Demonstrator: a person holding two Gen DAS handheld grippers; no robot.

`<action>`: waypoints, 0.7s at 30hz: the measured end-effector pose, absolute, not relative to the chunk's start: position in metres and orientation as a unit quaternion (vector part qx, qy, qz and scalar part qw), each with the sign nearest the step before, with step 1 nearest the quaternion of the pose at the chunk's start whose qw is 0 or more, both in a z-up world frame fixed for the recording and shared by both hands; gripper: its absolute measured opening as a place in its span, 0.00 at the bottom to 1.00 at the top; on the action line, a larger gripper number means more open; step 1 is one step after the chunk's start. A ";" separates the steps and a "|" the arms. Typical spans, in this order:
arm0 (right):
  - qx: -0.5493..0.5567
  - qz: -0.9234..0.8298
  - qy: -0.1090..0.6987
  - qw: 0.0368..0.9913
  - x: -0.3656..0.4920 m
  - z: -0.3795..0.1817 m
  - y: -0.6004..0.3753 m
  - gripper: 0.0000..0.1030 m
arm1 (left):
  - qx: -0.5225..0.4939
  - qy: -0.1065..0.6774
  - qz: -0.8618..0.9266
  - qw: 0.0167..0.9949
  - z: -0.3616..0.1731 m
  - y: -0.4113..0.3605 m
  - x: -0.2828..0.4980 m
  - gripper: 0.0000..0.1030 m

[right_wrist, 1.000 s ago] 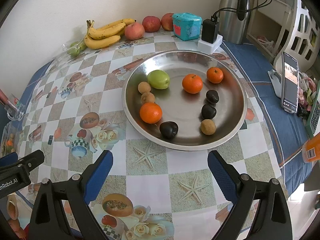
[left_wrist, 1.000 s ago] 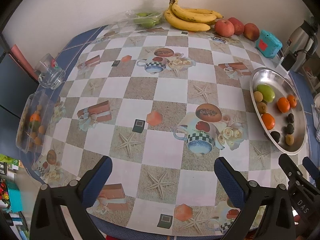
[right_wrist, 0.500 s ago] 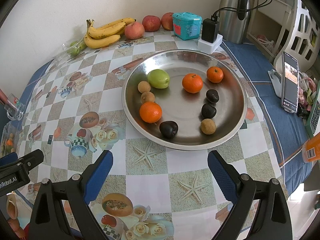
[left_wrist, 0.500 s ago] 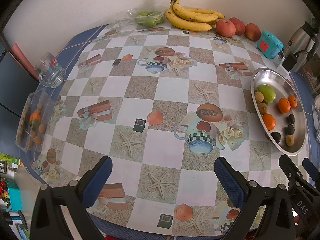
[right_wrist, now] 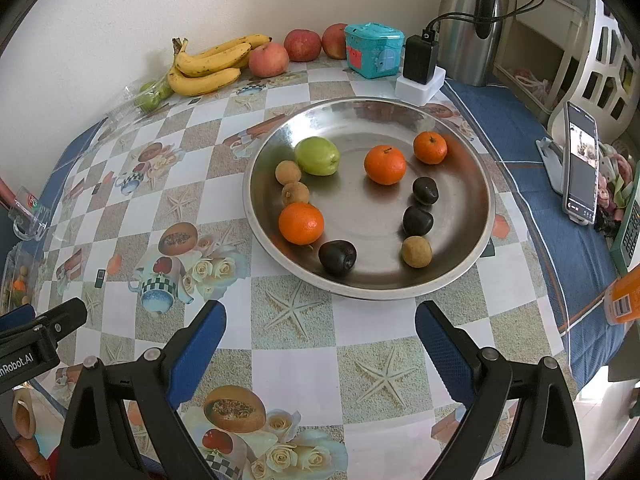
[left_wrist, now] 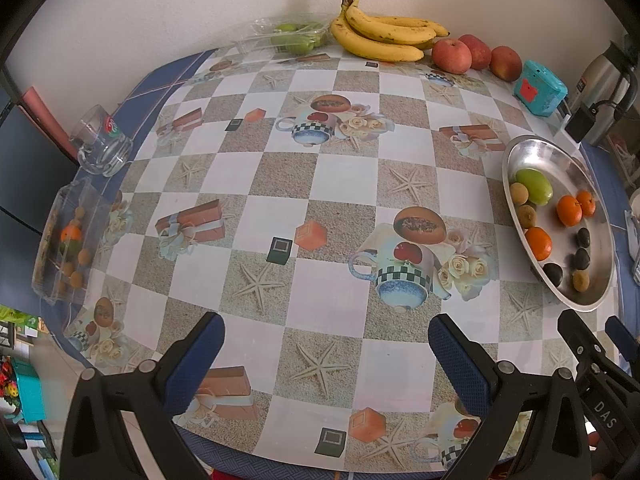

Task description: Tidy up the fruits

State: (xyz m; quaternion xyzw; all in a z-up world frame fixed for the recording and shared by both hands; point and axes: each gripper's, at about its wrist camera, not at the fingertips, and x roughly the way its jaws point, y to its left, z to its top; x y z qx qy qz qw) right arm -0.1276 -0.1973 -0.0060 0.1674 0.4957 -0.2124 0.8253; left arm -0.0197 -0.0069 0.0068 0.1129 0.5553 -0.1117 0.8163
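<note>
Fruits in a round steel tray (right_wrist: 472, 240) at the right of the worktop (right_wrist: 296, 364), just beyond the right gripper (right_wrist: 320, 340). Three tangerines there: one near-left (right_wrist: 301, 223), one mid-tray (right_wrist: 385, 164), one far-right (right_wrist: 430, 147). A green fruit (right_wrist: 317, 156) at the far left, two longans (right_wrist: 288, 172) just beside it, a third longan (right_wrist: 416, 251) near-right, and three dark fruits, kind hard to tell: near (right_wrist: 337, 257), middle (right_wrist: 417, 220), farther (right_wrist: 425, 191).

Probably all light. Tangerines: soft peel, slightly yielding, best taken across the widest part with gentle pressure. Longans: small, thin brittle shell, likely to roll on the smooth steel, so take centred and low. Dark fruits: glossy, possibly slippery. Tray floor slick and sloped; a nudge could send anything rolling.

Along the far wall, a banana bunch (left_wrist: 384, 36) and three apples (left_wrist: 451, 55), heavier and firm; bananas best held at mid-bunch. More small fruit in a clear box (left_wrist: 66, 240) at the far left edge.

Right gripper spread wide, holding nothing. Left gripper (left_wrist: 324, 356) likewise wide apart and empty, over bare cloth at the near edge.
</note>
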 end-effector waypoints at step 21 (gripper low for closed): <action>0.168 -0.212 0.497 0.824 -0.128 -0.008 -0.197 0.93 | 0.113 0.555 -0.111 0.816 0.006 -0.007 -0.020 1.00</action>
